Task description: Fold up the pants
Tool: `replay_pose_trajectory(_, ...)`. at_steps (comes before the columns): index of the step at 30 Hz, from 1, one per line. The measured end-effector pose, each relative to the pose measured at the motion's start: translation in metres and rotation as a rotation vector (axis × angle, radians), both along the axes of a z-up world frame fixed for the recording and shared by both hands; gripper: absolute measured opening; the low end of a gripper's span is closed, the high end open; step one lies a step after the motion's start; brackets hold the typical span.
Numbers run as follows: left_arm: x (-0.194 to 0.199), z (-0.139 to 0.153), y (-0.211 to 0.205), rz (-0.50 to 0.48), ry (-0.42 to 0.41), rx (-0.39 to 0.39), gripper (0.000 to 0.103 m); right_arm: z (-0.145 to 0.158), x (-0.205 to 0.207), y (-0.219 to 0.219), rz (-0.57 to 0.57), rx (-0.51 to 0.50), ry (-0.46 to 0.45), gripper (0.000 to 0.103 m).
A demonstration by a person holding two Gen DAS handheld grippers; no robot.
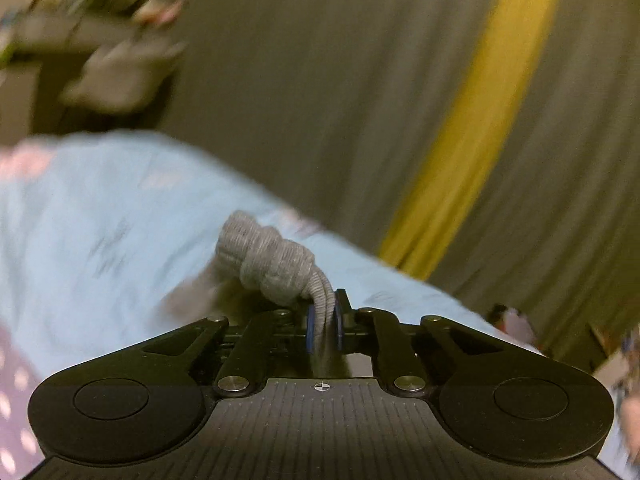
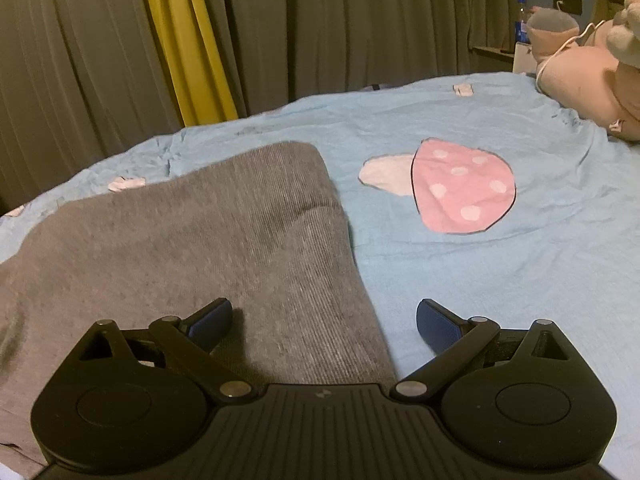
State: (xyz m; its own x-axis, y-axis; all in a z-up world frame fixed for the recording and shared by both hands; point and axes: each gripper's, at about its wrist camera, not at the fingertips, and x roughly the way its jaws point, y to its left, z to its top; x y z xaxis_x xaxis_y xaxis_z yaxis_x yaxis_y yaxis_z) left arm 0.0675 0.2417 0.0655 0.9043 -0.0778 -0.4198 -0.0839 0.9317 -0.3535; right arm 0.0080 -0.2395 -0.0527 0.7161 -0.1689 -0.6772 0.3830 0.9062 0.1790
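The grey ribbed pants (image 2: 192,248) lie spread on the light blue bedsheet (image 2: 520,264) in the right wrist view. My right gripper (image 2: 324,320) hangs open just above their right edge, its left pad over the cloth and its right pad over bare sheet. In the blurred left wrist view my left gripper (image 1: 323,326) is shut on a bunched, ribbed fold of the pants (image 1: 272,260), lifted above the sheet (image 1: 100,220). The cloth runs down between the blue pads (image 1: 310,328).
Grey curtains with a yellow strip (image 2: 188,40) hang behind the bed. A pink plush toy (image 2: 584,68) lies at the far right of the bed. A pink mushroom print (image 2: 460,188) marks the sheet. Blurred clutter (image 1: 100,40) sits beyond the bed's far edge.
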Motion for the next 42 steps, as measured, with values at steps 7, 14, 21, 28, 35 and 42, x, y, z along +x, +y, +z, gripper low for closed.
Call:
replay_pose_trajectory(7, -0.003, 0.021, -0.08, -0.204, -0.082, 0.054, 0.012, 0.011, -0.009, -0.008, -0.02, 0.053, -0.052, 0.099)
replay_pose_trajectory(14, 0.012, 0.002, -0.031, -0.06, -0.021, -0.119, 0.012, 0.004, -0.011, -0.018, -0.032, 0.133, -0.032, 0.099)
replay_pose_trajectory(21, 0.016, -0.065, 0.063, 0.142, 0.252, -0.081, 0.029, -0.001, -0.006, -0.016, -0.01, 0.151, -0.006, 0.099)
replay_pose_trajectory(28, 0.004, -0.118, 0.088, 0.114, 0.34, -0.329, 0.078, -0.005, 0.0, -0.003, 0.018, 0.09, 0.033, 0.099)
replay_pose_trajectory(35, 0.025, -0.131, 0.098, 0.131, 0.334, -0.459, 0.072, -0.007, 0.001, 0.003, 0.017, 0.051, 0.045, 0.099)
replay_pose_trajectory(42, 0.04, -0.14, 0.1, 0.16, 0.358, -0.483, 0.028, -0.007, 0.002, 0.005, 0.019, 0.038, 0.045, 0.099)
